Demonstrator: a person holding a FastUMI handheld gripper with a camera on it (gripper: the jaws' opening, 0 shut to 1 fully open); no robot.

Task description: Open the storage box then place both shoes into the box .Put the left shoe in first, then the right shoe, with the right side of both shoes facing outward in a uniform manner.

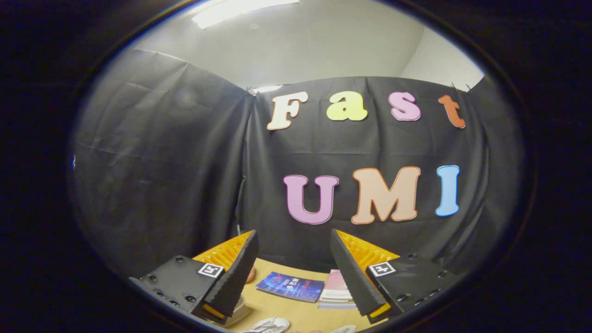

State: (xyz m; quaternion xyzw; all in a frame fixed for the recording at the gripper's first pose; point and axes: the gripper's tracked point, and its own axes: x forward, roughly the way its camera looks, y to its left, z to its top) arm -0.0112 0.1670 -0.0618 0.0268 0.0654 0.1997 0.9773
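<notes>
Gripper (294, 240): fingers wide apart, holding nothing | shoes (270, 325): lay on table (296, 310) below fingers, unboxed | progress: judged at start, boxing steps all pending.

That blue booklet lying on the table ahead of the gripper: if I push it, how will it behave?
The blue booklet lies flat and looks thin, so it would probably slide on the wooden table rather than tip. Its cover looks glossy, so likely slippery. Pinched at an edge it would probably flop. The gripper hangs open above it.
</notes>
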